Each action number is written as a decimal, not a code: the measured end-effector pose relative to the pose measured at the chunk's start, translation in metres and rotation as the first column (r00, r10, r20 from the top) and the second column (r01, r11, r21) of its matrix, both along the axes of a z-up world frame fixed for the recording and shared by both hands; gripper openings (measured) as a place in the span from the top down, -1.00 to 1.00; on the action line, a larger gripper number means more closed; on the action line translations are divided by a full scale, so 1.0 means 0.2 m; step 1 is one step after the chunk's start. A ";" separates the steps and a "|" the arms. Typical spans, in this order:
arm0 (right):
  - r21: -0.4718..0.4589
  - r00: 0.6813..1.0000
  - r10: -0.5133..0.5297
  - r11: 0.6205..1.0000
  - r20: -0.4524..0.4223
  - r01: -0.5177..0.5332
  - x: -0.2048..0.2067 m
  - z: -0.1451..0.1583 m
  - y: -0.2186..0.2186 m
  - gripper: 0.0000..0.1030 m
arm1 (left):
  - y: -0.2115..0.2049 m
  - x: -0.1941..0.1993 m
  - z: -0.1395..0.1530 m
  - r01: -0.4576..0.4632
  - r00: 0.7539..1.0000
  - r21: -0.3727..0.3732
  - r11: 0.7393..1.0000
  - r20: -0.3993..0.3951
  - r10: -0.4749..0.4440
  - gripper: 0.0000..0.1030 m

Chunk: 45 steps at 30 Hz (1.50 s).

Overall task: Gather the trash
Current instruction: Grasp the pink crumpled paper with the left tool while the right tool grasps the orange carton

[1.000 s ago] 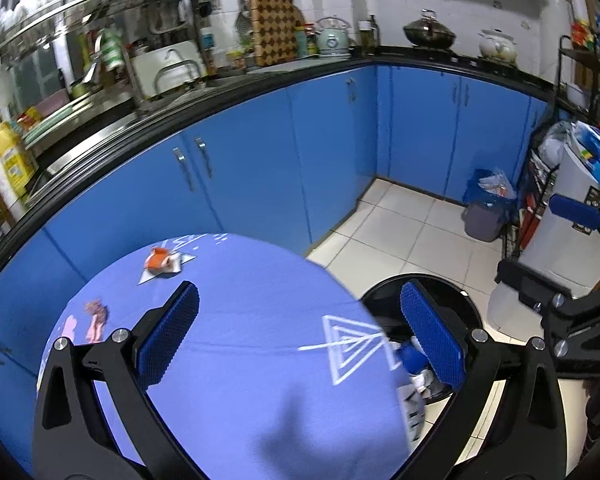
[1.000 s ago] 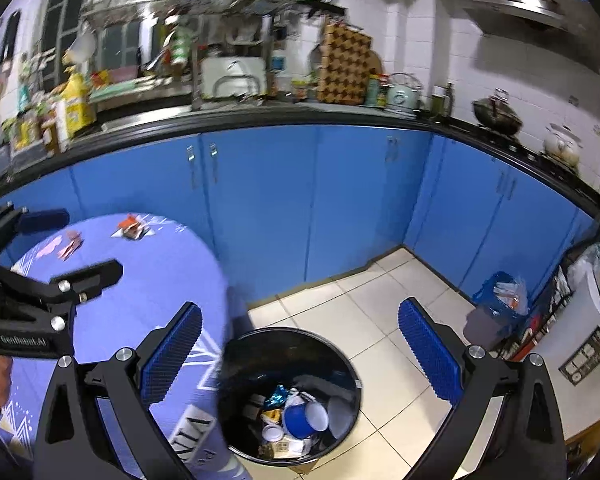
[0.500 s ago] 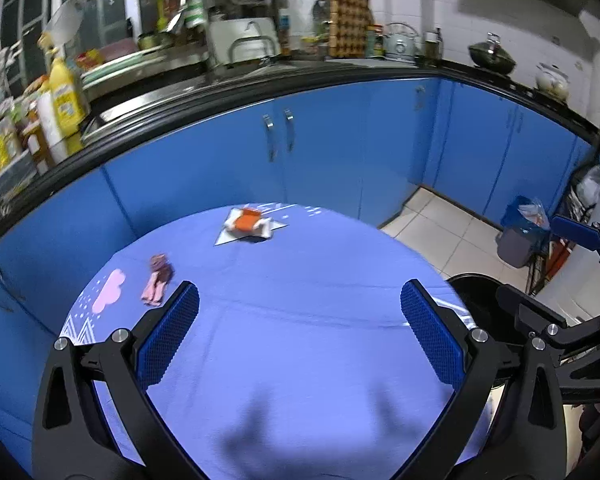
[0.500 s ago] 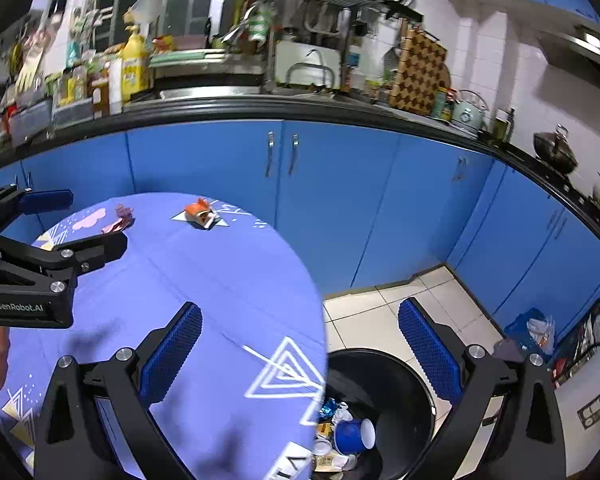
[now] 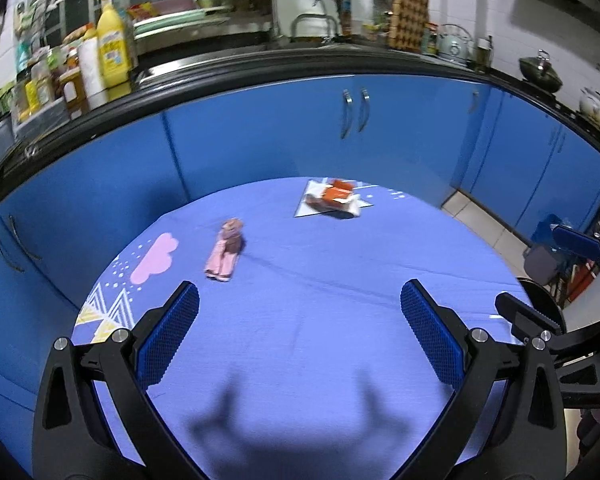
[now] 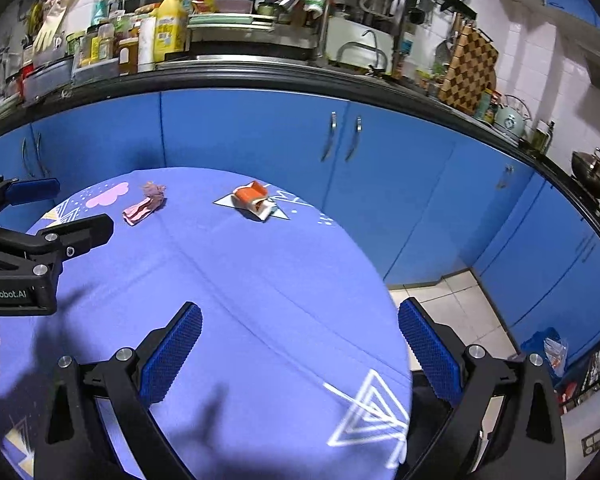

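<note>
Fingers spread wide on both grippers, nothing held, both over the near side of the round table (image 5: 340, 272).

Left gripper (image 5: 298, 334) and right gripper (image 6: 300, 354) hang above bare blue cloth. Trash sits far side: pink wrapper (image 5: 225, 249) far left, orange-and-white packet (image 5: 334, 199) further back, right of it, well apart. Bin (image 5: 540, 304) on the floor off the table's right edge, mostly hidden. Risks, as I judge them: pink wrapper lies flat, so fingers could pinch cloth with it; light scraps may slide away when nudged; the two grippers could clash if they go for the same piece.
</note>
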State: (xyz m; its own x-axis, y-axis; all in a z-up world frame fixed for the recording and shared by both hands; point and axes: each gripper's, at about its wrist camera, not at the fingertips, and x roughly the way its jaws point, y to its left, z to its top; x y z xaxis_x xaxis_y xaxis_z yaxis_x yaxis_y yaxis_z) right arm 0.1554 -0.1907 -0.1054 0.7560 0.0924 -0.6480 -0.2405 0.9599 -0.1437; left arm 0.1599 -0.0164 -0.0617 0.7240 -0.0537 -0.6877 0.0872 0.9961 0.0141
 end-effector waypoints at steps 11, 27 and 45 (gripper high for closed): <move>0.009 0.999 0.027 1.000 -0.035 -0.027 0.26 -0.12 0.15 -0.86 | 0.21 0.19 -0.11 -0.068 0.997 0.014 0.998 -0.030 0.068 -0.93; -0.029 0.995 0.043 0.999 -0.092 -0.045 0.67 -0.31 0.26 -0.86 | 0.41 0.51 -0.39 -0.058 0.990 0.036 0.998 -0.129 0.062 -0.92; -0.035 0.992 0.058 0.997 -0.114 -0.062 0.92 -0.39 0.32 -0.86 | 0.39 0.82 -0.49 -0.036 0.980 0.060 0.998 -0.194 0.048 -0.18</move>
